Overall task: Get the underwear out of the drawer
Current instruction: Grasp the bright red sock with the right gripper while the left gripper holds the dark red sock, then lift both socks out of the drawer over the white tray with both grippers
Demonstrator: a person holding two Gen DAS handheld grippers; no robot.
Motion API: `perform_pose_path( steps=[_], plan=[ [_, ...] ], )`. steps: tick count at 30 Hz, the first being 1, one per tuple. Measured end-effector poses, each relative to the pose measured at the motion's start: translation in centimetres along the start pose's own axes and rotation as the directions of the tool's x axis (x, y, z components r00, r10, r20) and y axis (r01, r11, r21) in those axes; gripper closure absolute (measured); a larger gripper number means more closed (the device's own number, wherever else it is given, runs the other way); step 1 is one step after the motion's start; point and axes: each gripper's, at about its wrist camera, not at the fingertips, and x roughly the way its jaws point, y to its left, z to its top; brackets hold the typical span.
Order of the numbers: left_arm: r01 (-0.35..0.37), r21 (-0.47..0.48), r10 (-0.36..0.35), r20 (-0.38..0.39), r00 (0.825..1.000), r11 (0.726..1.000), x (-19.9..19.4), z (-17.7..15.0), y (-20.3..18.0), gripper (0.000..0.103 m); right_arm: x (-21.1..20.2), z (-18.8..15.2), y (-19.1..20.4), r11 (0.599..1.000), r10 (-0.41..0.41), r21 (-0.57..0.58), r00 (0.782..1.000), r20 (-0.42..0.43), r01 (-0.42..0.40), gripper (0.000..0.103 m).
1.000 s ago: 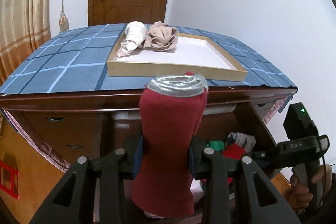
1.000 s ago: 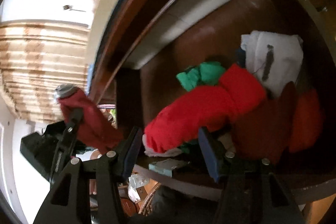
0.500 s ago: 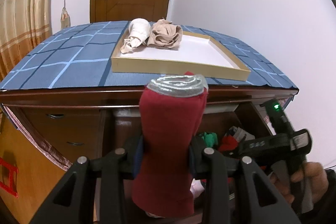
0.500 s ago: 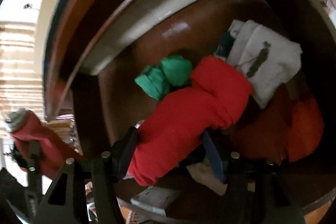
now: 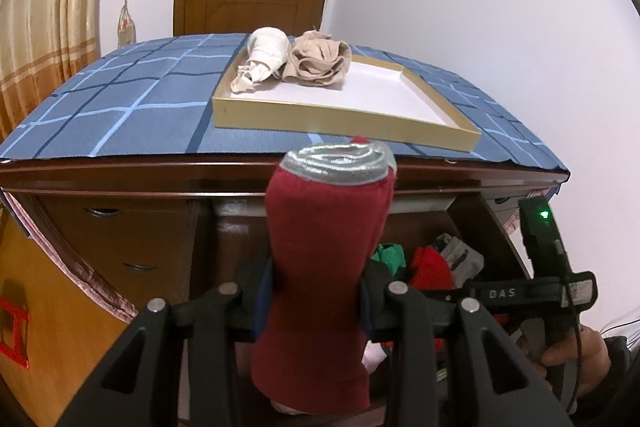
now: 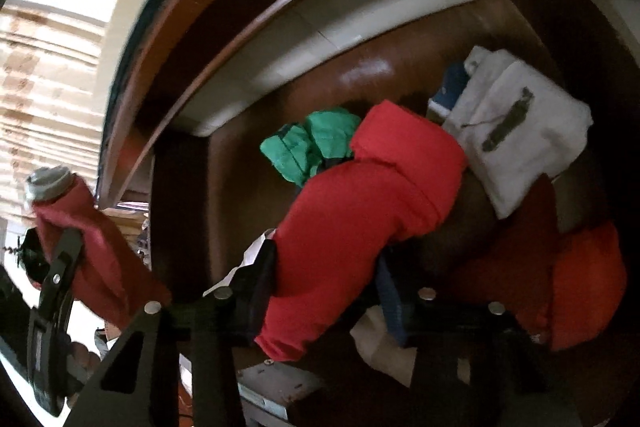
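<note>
The right gripper [image 6: 326, 281] is closing around a bright red rolled pair of underwear [image 6: 372, 211] that is lying in the open drawer [image 6: 280, 75]. A second ago its jaws were standing wider and hanging just short of the roll; now the roll is sitting squarely between them, and the pads are looking pressed against its sides, though the blur is making firm contact hard to confirm. That suggests the grasp is being completed and the lift out of the drawer is the step coming next.

The left gripper [image 5: 316, 301] is staying where it was, clenched on a dark red roll with a silver-grey waistband [image 5: 324, 247], holding it upright in front of the dresser. It is already out of the drawer and waiting.

On the blue checked cloth [image 5: 120, 107] far behind, a shallow tray [image 5: 340, 121] is holding two beige rolls [image 5: 296, 63], as before.

Remaining in the drawer are a green bundle [image 6: 308, 143], a white folded piece [image 6: 520, 139] to the right, and darker red and orange items nearby.

The only readable writing is "DAS" [image 5: 503, 293], printed on the right gripper's body in the left wrist view.
</note>
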Motion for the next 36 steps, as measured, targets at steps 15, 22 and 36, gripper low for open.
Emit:
perform_pose_path(
  steps=[15, 22, 36],
  plan=[
    [0.009, 0.002, -0.009, 0.008, 1.000, 1.000, -0.4, -0.3, -1.0, 0.069, -7.4, -2.1, 3.0, 0.961, 0.033, -0.272, 0.967, 0.254, 0.039, 0.057],
    [0.021, 0.016, -0.022, 0.044, 0.999, 1.000, -1.4, -0.1, -1.9, 0.069, -9.5, -3.3, 5.6, 0.923, 0.088, -0.381, 0.941, 0.327, 0.046, 0.057],
    [0.022, 0.057, -0.029, 0.122, 0.992, 0.998, -3.3, 1.6, -3.2, 0.069, -13.3, -3.5, 7.7, 0.893, 0.142, -0.445, 0.899, 0.414, 0.064, 0.057]
  ],
)
